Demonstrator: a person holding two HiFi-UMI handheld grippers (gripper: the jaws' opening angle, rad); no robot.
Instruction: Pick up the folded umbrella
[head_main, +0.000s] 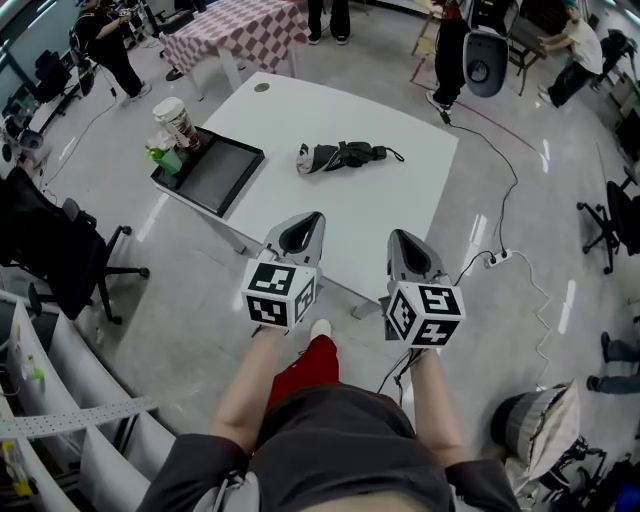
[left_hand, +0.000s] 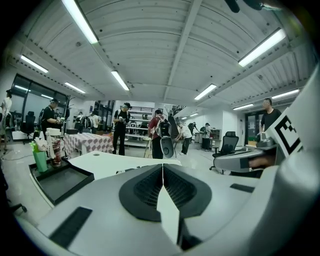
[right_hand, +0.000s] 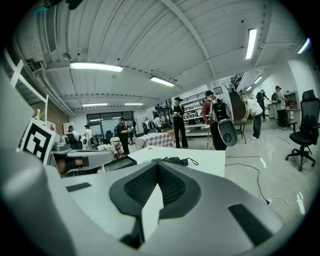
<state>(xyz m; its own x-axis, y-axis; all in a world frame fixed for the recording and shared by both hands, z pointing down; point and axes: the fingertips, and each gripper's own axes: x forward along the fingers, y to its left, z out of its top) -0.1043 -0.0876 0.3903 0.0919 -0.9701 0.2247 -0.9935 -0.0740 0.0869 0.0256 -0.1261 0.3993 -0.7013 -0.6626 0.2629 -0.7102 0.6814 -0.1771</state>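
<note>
The folded umbrella (head_main: 340, 156), dark with a wrist strap, lies on the white table (head_main: 400, 200) toward its far side. It also shows in the right gripper view as a low dark bundle (right_hand: 172, 161) just beyond the jaws. My left gripper (head_main: 312, 218) hovers over the table's near edge, well short of the umbrella. Its jaws are pressed together with nothing between them (left_hand: 162, 165). My right gripper (head_main: 400, 238) is level with it on the right, also short of the umbrella, jaws shut and empty (right_hand: 158, 164).
A black tray (head_main: 215, 170) sits at the table's left end with a paper cup (head_main: 176, 122) and a green bottle (head_main: 165, 158) on it. A checkered table (head_main: 245, 28) and people stand behind. A cable and power strip (head_main: 497, 258) lie on the floor at right.
</note>
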